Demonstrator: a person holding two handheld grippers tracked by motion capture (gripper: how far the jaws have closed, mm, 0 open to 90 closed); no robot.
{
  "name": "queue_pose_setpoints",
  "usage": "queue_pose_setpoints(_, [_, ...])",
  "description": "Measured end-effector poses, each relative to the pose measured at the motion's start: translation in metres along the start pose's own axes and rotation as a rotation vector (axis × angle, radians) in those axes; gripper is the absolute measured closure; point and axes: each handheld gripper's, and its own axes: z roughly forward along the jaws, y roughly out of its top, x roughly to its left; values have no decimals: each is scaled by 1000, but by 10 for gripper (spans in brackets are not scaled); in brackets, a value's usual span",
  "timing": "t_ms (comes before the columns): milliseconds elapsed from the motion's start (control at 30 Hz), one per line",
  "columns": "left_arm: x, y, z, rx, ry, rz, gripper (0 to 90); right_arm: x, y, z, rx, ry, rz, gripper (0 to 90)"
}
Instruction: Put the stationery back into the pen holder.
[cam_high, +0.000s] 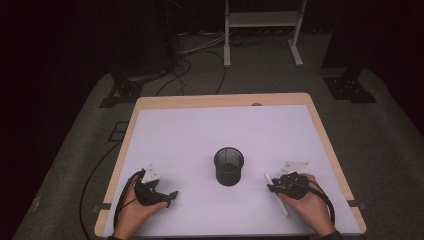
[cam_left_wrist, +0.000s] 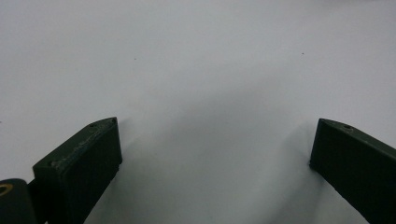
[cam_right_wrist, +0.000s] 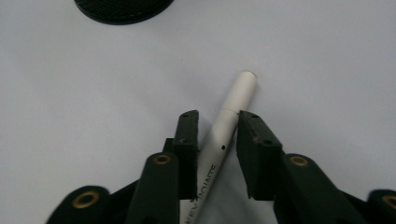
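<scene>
Here the right gripper (cam_right_wrist: 217, 123) seemingly pinches the white marker (cam_right_wrist: 232, 109)

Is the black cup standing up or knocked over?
Standing up. The black mesh cup sits on its base on the white table, round opening facing up.

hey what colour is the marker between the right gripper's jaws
White, with dark lettering on its barrel; the marker shows best in the right gripper view.

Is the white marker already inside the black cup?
No, the white marker lies flat on the table between the jaws of the right claw, a little way from the black cup.
</scene>
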Motion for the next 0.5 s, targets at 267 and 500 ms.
queue_pose_setpoints(267, [0, 0, 0, 0, -1, -1, 12, -5, -1, -5, 44, 37, 0, 781])
queue_pose_setpoints(500, [0, 0, 0, 0, -1, -1, 12, -4, 2, -8, 92, 49, -21, 685])
